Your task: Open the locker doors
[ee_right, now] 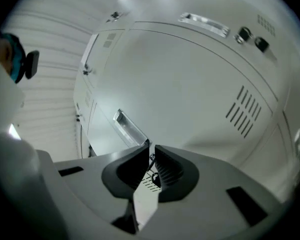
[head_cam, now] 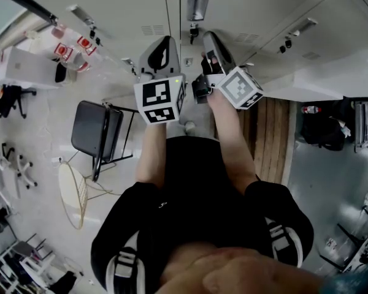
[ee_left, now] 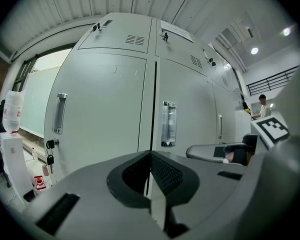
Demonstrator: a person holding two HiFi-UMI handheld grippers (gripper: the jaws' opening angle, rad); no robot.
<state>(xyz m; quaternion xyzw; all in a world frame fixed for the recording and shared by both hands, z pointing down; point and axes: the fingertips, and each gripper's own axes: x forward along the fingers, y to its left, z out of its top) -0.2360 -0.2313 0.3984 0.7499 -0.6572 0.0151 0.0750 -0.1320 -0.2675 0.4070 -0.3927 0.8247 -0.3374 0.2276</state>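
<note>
Grey locker doors stand shut in front of me. My right gripper points at one door just below its recessed handle. Its jaws stand nearly together with a small key and ring pinched between them. In the head view the right gripper sits beside the lock under a handle. My left gripper is shut with nothing in it and hangs a short way off the doors. It faces the seam between two doors, each with a handle. In the head view the left gripper is level with the right one.
A key bunch hangs from the left door's lock. A folding chair and a round wire stool stand at my left. A wooden bench runs at my right. A bottle tops a white box. A person stands far right.
</note>
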